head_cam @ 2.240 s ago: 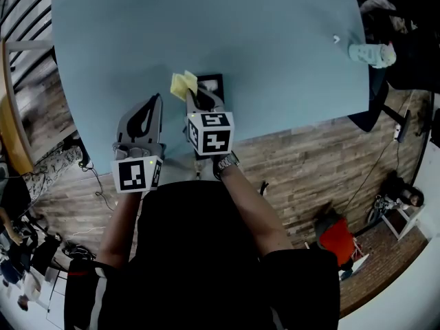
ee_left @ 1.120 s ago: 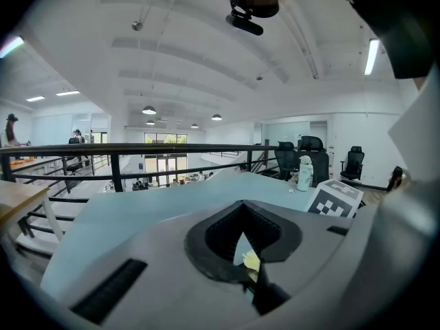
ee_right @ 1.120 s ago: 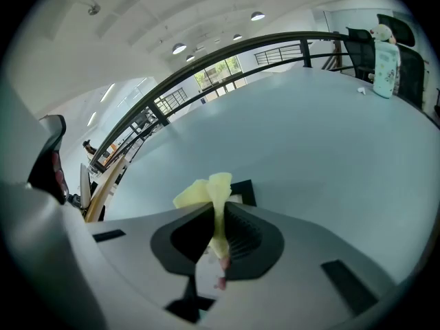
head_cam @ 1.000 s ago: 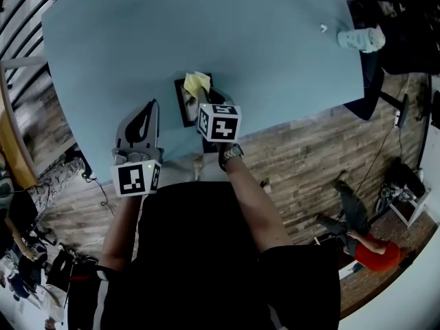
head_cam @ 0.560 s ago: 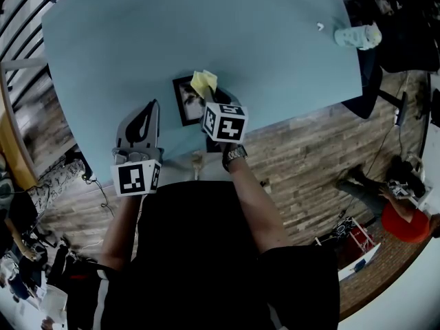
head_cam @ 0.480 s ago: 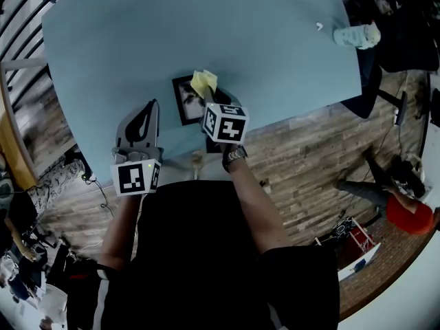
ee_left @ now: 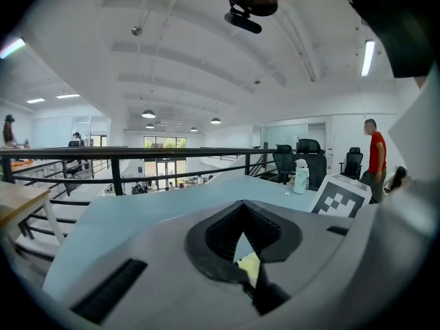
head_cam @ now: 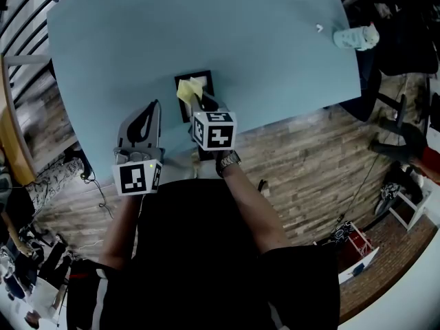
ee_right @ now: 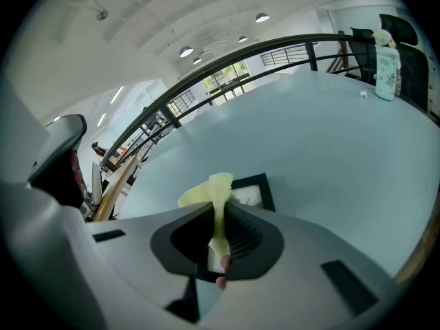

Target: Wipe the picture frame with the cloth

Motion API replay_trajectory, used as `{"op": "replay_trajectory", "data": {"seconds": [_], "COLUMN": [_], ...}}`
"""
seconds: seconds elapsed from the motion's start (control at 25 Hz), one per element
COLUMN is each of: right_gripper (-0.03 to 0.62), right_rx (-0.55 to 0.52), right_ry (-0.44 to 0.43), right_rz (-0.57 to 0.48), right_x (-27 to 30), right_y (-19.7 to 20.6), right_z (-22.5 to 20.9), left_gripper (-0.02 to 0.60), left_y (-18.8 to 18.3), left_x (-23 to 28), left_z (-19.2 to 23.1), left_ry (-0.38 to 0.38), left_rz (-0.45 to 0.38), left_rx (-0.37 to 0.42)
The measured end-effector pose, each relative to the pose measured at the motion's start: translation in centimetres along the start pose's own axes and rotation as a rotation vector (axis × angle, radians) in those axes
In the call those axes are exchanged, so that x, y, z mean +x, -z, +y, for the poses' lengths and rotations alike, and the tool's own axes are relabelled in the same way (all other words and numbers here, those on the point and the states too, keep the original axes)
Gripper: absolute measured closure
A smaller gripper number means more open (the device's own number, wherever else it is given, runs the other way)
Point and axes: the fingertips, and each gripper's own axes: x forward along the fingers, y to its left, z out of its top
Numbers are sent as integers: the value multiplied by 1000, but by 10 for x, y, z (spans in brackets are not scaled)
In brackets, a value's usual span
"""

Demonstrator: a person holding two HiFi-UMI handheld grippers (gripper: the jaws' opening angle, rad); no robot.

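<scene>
Matte grey plastic with ribbed black pads makes up both tools. The left tool [head_cam: 152, 108] is clenched on nothing and sits over the near edge of the surface [head_cam: 240, 33], just left of the picture frame [head_cam: 194, 75]. The right tool [ee_right: 218, 218] is clamped on the cloth [ee_right: 218, 184], a soft, crumpled yellow piece that stands up out of the pads in a folded lobe. The cloth sits over the left part of the frame; whether it touches the glass cannot be told.

The frame is a thin black rectangle round a pale picture, lying flat with its long axis running near to far. It is close to the surface's near edge, and its near end is hidden behind the right tool.

Past the frame, the smooth pale-blue surface runs wide to the left, right and far sides. A pale bottle [head_cam: 354, 38] stands at the far right edge, well apart.
</scene>
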Motion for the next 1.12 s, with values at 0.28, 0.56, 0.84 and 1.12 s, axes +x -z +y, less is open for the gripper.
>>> {"op": "replay_trajectory", "data": {"seconds": [0.28,0.56,0.84,1.12], "right_gripper": [558,558,557,559], "right_rx": [-47,-47,-11,15], "right_ry": [-45,-30,8,37], "right_rz": [42,86,81,74], "right_x": [10,22,18,11], "right_y": [15,25,27,26], "right_z": [23,16,-5,-26], "left_gripper": [581,581,581,581], "left_y": [0,6,6,4], "left_x": [-11,-15,-9,0], "left_z": [4,9,3,-8], "left_ry": [-21,-30,-14,14], "left_rz": [-5,9,8,9], "left_rx": [-4,-1,-2,6]}}
